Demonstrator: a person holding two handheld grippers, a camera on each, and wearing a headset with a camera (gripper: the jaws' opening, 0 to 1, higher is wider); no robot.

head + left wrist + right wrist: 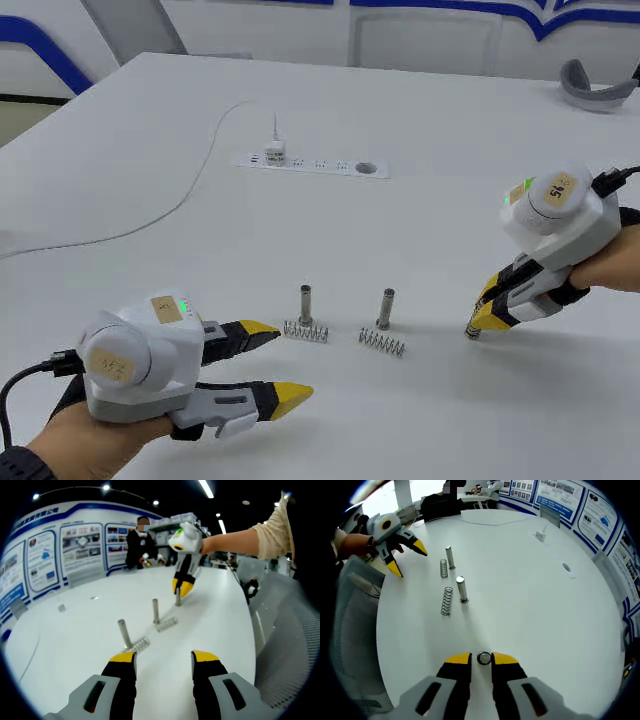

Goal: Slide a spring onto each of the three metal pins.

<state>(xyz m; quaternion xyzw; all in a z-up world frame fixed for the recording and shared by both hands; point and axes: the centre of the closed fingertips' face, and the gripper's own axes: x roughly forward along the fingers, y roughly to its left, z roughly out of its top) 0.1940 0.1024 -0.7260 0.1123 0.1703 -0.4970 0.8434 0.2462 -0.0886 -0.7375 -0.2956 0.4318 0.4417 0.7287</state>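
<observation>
Two metal pins [306, 303] [386, 308] stand upright mid-table, each with a spring lying at its foot [305, 331] [382, 343]. A third pin [470, 330] stands on the table to their right with my right gripper [478, 322] shut on it; its round top [484, 658] shows between the yellow jaws. My left gripper [275, 365] is open and empty at the near left, a short way from the left spring [141, 643] and its pin [124, 634]. The left gripper view also takes in the other pin [156, 611], its spring [166, 624] and the right gripper [183, 586].
A white power strip [310, 163] with a plugged charger [274, 152] lies farther back, its cable [190, 195] trailing left. A grey curved object [597, 88] sits at the far right corner. A mesh chair [285, 630] stands by the table edge. A person [140, 540] stands beyond the table.
</observation>
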